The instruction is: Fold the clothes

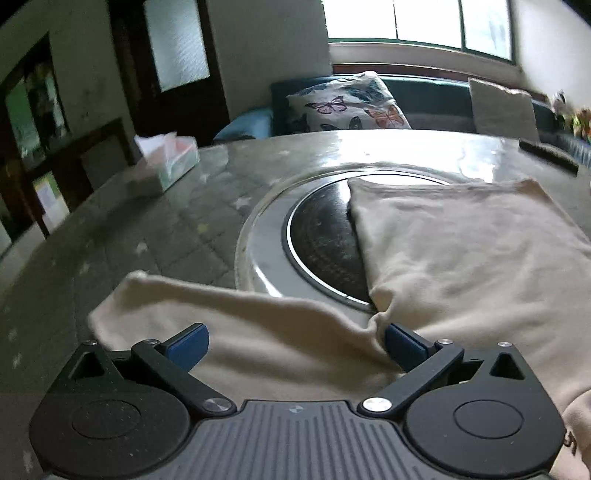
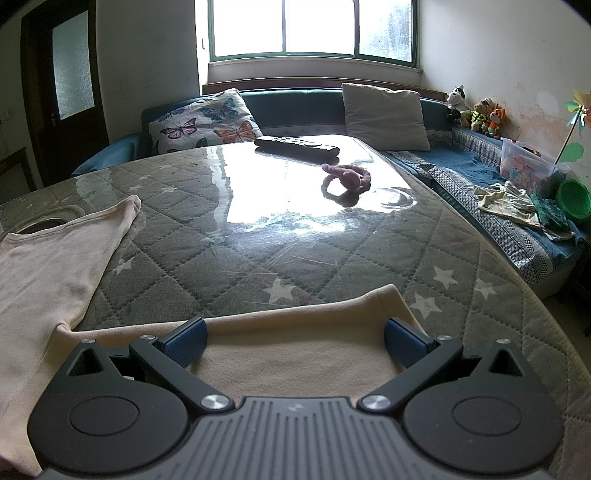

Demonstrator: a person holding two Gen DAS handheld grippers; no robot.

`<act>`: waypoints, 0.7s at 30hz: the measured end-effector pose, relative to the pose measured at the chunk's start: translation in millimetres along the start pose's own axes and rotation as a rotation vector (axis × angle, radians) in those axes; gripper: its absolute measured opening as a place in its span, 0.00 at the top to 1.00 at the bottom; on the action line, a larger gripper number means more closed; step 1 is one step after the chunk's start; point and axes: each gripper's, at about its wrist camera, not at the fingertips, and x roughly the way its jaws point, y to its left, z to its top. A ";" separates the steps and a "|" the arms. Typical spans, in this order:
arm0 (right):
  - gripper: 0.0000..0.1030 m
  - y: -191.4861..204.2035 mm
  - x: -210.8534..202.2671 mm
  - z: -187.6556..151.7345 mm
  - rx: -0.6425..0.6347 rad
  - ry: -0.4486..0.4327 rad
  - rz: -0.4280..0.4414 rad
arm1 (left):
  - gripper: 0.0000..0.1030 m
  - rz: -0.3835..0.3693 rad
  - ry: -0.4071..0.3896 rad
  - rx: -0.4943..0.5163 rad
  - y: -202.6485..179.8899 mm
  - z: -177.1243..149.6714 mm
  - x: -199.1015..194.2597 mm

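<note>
Daylight is pouring through the far window onto a glass-topped table covered in a grey quilted cloth with white stars. Behind it a blue sofa is carrying a butterfly cushion and a plain cushion. A remote control and a pink hair tie are lying at the far side of the table. A tissue box is sitting far left.

The cream shirt is lying spread on the near part of the table, its body partly covering a round metal hotplate. One sleeve is stretching out to the left, the other sleeve to the right.

The left gripper is hovering wide apart over the left sleeve, gripping nothing. The right gripper is likewise gaping wide over the right sleeve.
</note>
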 end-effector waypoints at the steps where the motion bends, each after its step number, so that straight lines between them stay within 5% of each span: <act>1: 0.00 0.0 0.0 0.0 0.000 0.000 0.000 | 0.00 0.005 -0.005 0.000 1.2 -0.9 -2.0; 21: 0.00 12.5 -13.3 -1.4 -0.026 -0.018 -0.002 | 0.00 -0.091 -0.072 0.129 -22.5 -11.7 -31.5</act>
